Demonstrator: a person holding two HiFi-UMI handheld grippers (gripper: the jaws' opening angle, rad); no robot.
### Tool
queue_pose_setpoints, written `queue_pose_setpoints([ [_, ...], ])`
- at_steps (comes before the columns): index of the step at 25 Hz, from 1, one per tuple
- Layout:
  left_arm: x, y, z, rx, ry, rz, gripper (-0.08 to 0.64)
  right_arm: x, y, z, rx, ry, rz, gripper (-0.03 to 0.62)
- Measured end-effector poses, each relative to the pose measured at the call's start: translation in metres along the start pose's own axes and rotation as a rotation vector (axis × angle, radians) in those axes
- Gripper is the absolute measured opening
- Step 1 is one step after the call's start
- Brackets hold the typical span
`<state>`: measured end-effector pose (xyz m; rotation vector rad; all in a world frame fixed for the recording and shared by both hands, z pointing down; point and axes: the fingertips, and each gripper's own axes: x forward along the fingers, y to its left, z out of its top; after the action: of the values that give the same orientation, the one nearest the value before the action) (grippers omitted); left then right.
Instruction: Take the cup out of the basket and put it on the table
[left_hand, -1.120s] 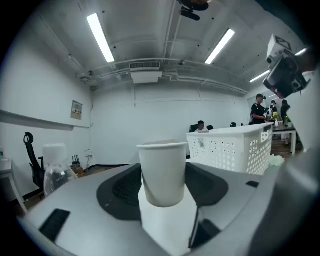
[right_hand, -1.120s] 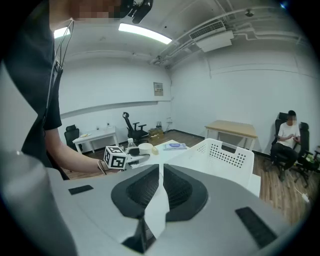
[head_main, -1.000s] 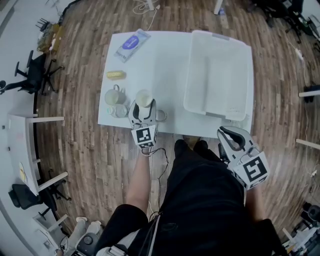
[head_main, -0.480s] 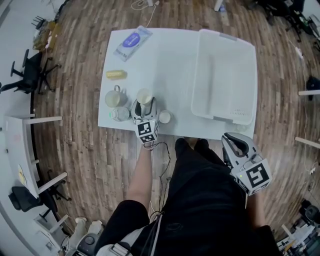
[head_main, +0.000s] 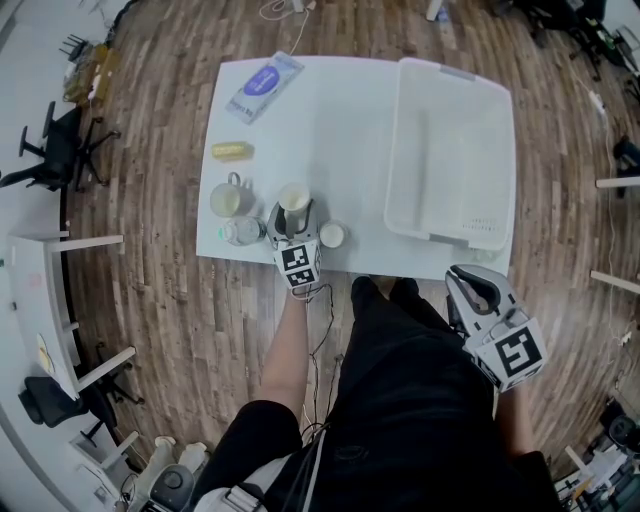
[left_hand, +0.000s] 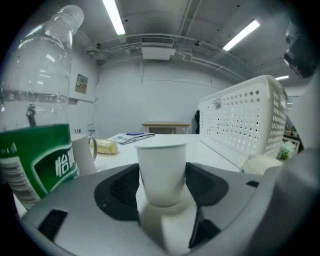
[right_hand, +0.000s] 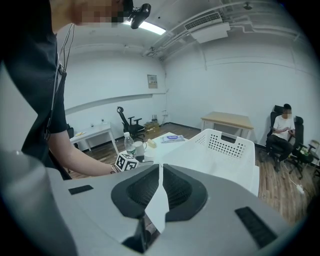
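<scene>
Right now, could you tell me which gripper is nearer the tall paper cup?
Left. The left gripper has the tall paper cup between its fingers, near the table's front edge; the right gripper hangs off the table, apart from it.

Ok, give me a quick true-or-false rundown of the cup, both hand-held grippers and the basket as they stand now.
1. The white paper cup sits between the left hand-held gripper's jaws. True.
2. The right hand-held gripper is wide open. False: its jaws are shut with nothing between them.
3. The white perforated plastic basket holds a cup. False: it looks empty.
4. A clear plastic bottle with a green label stands upright to the left of the cup. True.
5. The white mug is inside the basket. False: it stands on the white table, near the bottle.
</scene>
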<state>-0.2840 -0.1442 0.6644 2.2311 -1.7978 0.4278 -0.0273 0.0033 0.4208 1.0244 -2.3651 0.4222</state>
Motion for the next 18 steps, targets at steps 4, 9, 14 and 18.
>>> queue_pose_setpoints([
  [4,-0.003,-0.002,0.0,-0.01,0.003,0.004,0.282,-0.002,0.001,0.004,-0.012,-0.004,0.004,0.034],
  [9,-0.007,-0.005,-0.005,-0.04,0.013,0.001,0.307,-0.003,0.002,0.002,-0.015,-0.009,0.016,0.034],
  [14,-0.013,-0.009,-0.01,-0.043,0.021,0.006,0.314,-0.005,0.0,-0.005,-0.016,-0.024,0.035,0.035],
  [18,-0.023,-0.008,-0.011,-0.039,0.032,0.02,0.314,-0.005,0.0,-0.003,-0.018,-0.024,0.034,0.035],
])
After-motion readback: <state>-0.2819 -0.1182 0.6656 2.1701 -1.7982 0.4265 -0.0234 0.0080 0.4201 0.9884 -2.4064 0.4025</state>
